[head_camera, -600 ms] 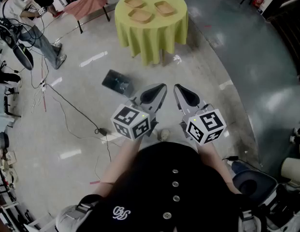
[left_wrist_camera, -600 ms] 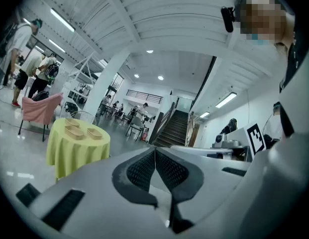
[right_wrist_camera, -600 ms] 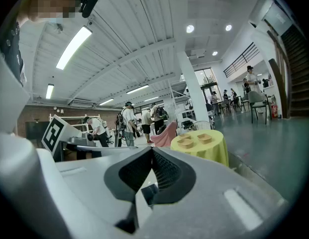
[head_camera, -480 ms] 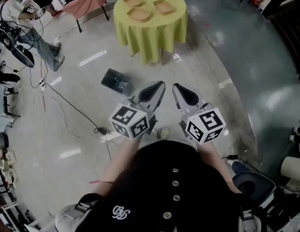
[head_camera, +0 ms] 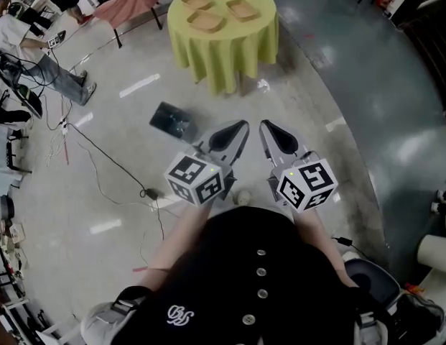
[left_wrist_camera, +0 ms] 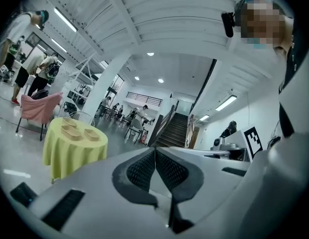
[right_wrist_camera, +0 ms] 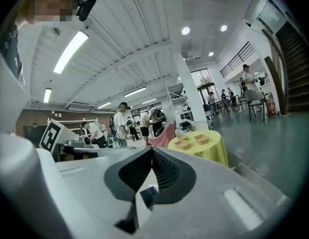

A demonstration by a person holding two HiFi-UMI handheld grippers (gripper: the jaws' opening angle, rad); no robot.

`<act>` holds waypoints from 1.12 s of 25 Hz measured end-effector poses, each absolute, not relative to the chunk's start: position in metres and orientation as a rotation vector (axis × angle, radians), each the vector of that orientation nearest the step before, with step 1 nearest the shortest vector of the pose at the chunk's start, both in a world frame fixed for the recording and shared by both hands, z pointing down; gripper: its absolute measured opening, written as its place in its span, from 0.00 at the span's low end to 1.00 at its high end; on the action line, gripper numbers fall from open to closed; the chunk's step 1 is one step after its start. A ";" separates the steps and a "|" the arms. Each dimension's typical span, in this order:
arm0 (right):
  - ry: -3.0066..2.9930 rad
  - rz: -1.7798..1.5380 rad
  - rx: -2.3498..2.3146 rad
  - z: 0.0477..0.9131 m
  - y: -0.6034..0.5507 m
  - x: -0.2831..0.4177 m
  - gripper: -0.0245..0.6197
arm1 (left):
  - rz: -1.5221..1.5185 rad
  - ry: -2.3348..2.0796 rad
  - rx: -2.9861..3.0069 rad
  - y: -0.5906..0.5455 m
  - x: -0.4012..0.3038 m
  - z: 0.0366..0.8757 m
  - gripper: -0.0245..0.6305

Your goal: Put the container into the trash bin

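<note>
The person (head_camera: 258,279), in a black buttoned top, holds both grippers out in front at about waist height, side by side and near each other, pointing roughly level toward a round table (head_camera: 224,60) draped in a yellow-green cloth. The left gripper (head_camera: 243,125) has its jaws pressed together: in the left gripper view the two ribbed pads meet along a single seam with nothing between them. The right gripper (head_camera: 265,124) is likewise closed, its pads touching in the right gripper view and gripping nothing. Each gripper carries a marker cube (head_camera: 196,180) close to the person's body. Three shallow tan containers sit on the table top, well apart from both grippers: one at the far left (head_camera: 196,2), one nearer the front edge (head_camera: 209,23) and one to the right (head_camera: 245,11). None of them is touched. The bin (head_camera: 174,119), a dark squarish thing, rests on the pale floor (head_camera: 309,85) between the table and the grippers, a little to the left of the left gripper and apart from it. Black cables (head_camera: 108,160) trail across the floor on the left. At the far left edge other people (head_camera: 43,49) stand among equipment, and a chair (head_camera: 129,2) covered in pink cloth stands left of the table. The left gripper view shows a staircase (left_wrist_camera: 176,131) beyond the table.
</note>
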State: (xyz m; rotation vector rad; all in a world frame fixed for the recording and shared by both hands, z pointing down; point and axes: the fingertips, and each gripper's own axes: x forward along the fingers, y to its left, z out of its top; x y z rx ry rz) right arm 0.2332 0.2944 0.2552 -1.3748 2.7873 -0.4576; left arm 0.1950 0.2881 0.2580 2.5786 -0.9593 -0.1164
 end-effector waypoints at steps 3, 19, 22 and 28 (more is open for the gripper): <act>2.796 -0.483 -1.343 0.259 0.295 0.238 0.05 | -0.131 -0.947 2.582 0.288 0.202 0.257 0.06; 2.795 -0.551 -1.352 0.284 0.257 0.258 0.05 | -0.142 -0.974 2.546 0.247 0.214 0.275 0.06; 2.788 -0.537 -1.360 0.286 0.229 0.252 0.05 | -0.138 -0.974 2.546 0.218 0.209 0.279 0.06; 2.770 -0.546 -1.384 0.288 0.155 0.237 0.05 | -0.145 -0.964 2.546 0.141 0.190 0.277 0.06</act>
